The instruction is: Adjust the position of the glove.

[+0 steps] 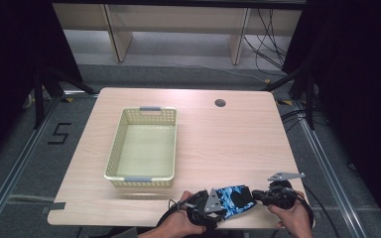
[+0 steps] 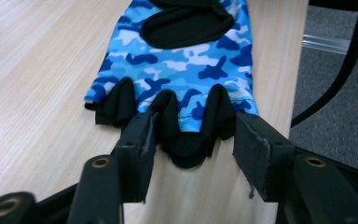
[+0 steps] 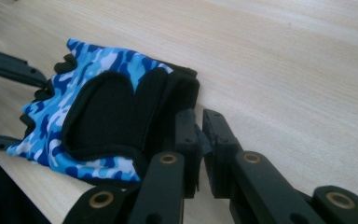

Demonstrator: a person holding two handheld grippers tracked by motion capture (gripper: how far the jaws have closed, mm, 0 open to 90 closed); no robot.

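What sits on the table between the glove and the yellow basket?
Nothing visible. The blue camo glove lies at the near table edge, the right gripper shut on its cuff and the left gripper open around its finger end. Bare table runs to the basket.

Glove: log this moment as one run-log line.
item: blue camouflage fingerless glove, table's near edge | left claw: open, astride finger end | right claw: shut on glove's cuff edge | basket: empty
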